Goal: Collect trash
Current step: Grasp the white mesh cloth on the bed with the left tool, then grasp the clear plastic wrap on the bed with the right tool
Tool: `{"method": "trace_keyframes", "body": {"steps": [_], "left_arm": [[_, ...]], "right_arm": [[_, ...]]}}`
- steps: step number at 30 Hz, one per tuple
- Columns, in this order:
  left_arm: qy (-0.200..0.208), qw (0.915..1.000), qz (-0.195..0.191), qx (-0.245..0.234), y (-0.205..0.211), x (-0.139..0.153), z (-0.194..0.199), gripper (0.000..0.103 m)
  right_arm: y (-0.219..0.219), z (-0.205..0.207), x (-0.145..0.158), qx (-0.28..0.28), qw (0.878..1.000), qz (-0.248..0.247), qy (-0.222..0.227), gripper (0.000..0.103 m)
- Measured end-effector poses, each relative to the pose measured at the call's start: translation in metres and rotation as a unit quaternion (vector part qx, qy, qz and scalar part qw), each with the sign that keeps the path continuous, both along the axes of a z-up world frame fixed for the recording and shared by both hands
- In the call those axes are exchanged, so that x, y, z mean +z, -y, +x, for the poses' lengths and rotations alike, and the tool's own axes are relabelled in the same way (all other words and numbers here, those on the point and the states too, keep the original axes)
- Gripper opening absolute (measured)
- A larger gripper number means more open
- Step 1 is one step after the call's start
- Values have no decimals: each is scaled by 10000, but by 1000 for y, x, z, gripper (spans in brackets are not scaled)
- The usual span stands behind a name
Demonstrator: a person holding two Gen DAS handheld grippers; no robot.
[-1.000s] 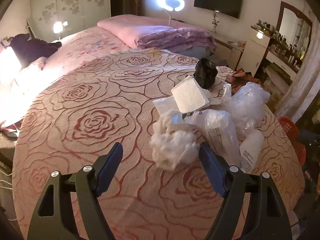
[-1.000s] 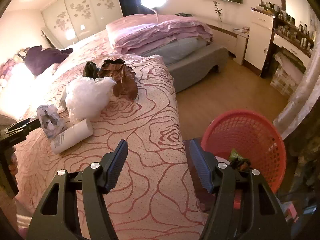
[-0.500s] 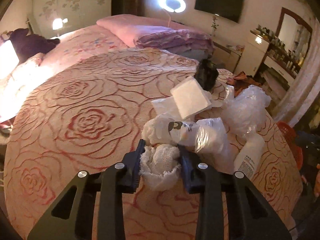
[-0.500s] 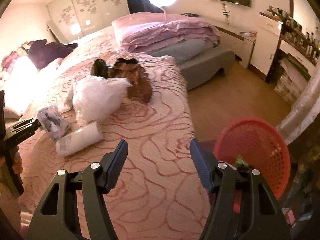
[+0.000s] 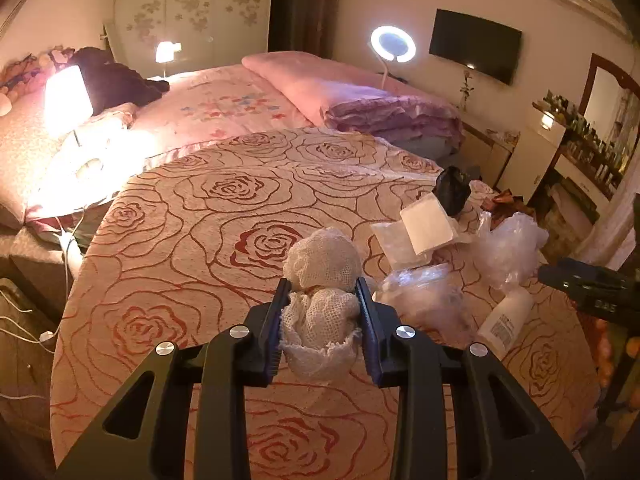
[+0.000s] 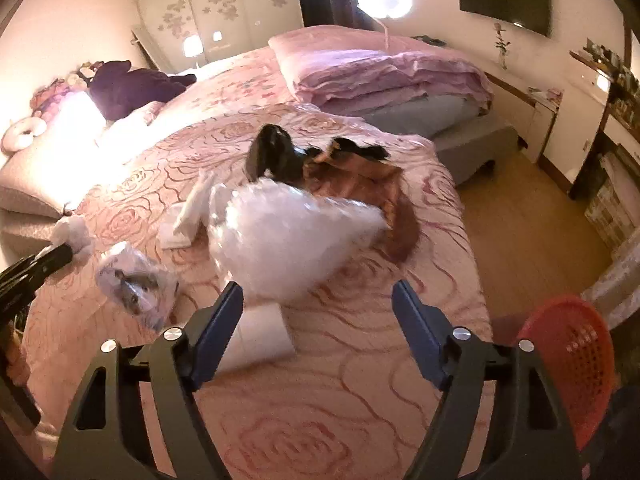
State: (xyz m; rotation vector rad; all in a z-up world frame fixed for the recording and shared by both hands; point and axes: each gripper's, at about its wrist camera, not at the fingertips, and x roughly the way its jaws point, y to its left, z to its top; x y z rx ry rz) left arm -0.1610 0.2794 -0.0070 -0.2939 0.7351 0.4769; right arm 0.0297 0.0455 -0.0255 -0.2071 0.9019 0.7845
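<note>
White mesh wad (image 5: 320, 312): pinched between the left gripper's (image 5: 323, 326) blue pads, its rounded top bulging above the fingertips, lifted clear of the bedspread.
Left gripper pose: tilted down over the near part of the bed, jaws drawn in close on the wad.
Right gripper (image 6: 318, 326): jaws have just been opening and stand wide — nothing between the pads; it angles down at the trash pile.
White tube (image 6: 260, 334): lying flat on the spread just beyond the right gripper's left finger, partly behind it.
Clear plastic bag (image 6: 288, 240): crumpled, blurred, just past the tube.
Printed plastic wrapper (image 6: 136, 284): left of the tube, near the left gripper's tip.
Black bag (image 6: 272, 152) and brown wrapper (image 6: 368, 176): farther back, touching each other.
Red basket (image 6: 568, 364): on the floor beside the bed, at the right gripper's right.
Bedspread (image 5: 168, 264): pink — red rose outlines.
Room: folded pink quilts (image 5: 360, 100) at the bed's far side, a lit ring light (image 5: 393, 44), a dark wall screen (image 5: 475, 45).
</note>
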Motion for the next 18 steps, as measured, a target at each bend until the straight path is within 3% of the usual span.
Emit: {"method": "trace_keyframes", "body": {"steps": [15, 18], "left_arm": [[40, 9998, -184, 40, -2, -3, -3, 31], [40, 9998, -189, 36, 0, -3, -3, 31]], "right_arm": [[-50, -4, -12, 374, 9988, -258, 176, 78], [-53, -6, -13, 453, 9981, -312, 260, 67]]}}
